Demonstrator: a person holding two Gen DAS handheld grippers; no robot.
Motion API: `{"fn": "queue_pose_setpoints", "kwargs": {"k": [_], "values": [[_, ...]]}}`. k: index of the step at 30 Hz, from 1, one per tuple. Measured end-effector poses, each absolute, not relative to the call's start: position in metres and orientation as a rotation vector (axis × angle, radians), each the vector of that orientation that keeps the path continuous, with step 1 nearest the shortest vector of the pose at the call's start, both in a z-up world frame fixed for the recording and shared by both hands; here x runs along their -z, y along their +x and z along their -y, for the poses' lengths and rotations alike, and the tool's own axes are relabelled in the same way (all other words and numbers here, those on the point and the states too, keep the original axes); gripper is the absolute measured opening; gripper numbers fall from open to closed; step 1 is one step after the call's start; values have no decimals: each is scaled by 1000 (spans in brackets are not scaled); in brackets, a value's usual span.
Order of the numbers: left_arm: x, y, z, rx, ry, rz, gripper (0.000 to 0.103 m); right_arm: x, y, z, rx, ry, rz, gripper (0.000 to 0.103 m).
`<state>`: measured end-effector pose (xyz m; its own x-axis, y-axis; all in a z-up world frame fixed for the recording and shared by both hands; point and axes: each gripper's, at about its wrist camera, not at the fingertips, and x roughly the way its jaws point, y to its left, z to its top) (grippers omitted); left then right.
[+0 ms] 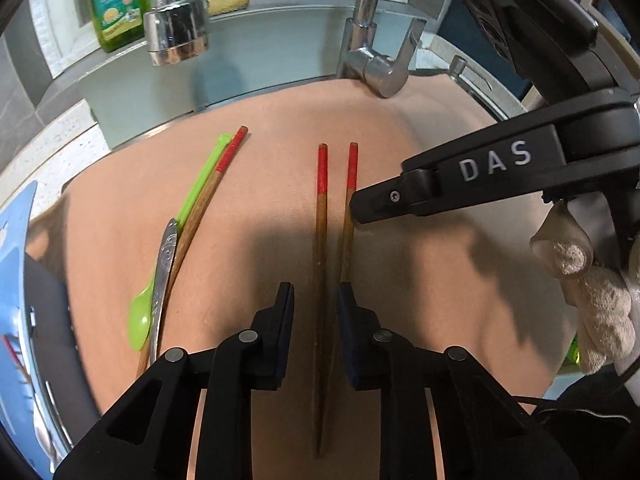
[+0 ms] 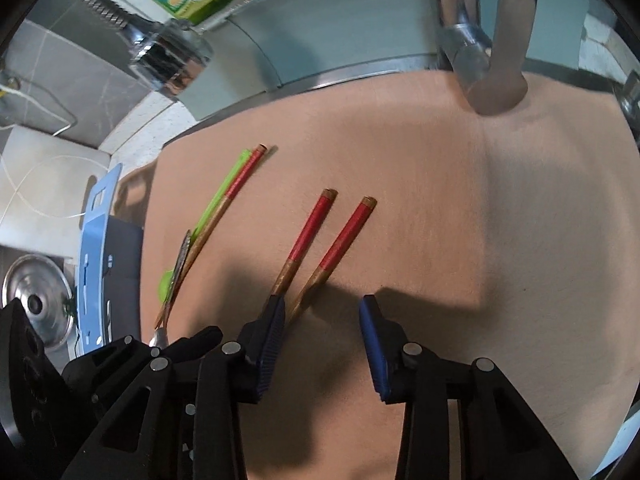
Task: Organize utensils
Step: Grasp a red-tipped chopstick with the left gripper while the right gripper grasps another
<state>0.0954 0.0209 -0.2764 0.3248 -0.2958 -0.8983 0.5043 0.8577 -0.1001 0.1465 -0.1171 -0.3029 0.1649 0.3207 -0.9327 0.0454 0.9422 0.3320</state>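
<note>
A tan board point(image 1: 400, 128) is laid over the sink. On it are seen three chopsticks point(image 1: 321, 240), a green spoon point(image 1: 140, 324) and a metal utensil point(image 1: 164, 264).

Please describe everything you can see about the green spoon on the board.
The green spoon looks like bright lime plastic, in one piece, with a long thin flat handle and a small oval bowl. It lies flat on the pinkish board, at its left side, handle pointing toward the sink. A red-tipped chopstick lies along its right edge, and a metal utensil handle crosses over it near the bowl. No gripper touches it.
</note>
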Motion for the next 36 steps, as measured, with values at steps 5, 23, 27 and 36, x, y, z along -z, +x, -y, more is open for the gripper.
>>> {"fn": "queue_pose_setpoints", "kwargs": {"k": [5, 23, 27, 36], "values": [[282, 98, -18, 534, 232, -1135, 20, 308, 148, 114, -171, 320, -1408, 34], [291, 100, -30, 526, 274, -1153, 10, 309, 153, 103, -132, 180, -1431, 15], [293, 102, -18, 536, 318, -1144, 10, 312, 152, 107, -114, 244, -1443, 15], [294, 110, -36, 540, 146, -1157, 5, 311, 143, 113, -145, 251, -1412, 10]]}}
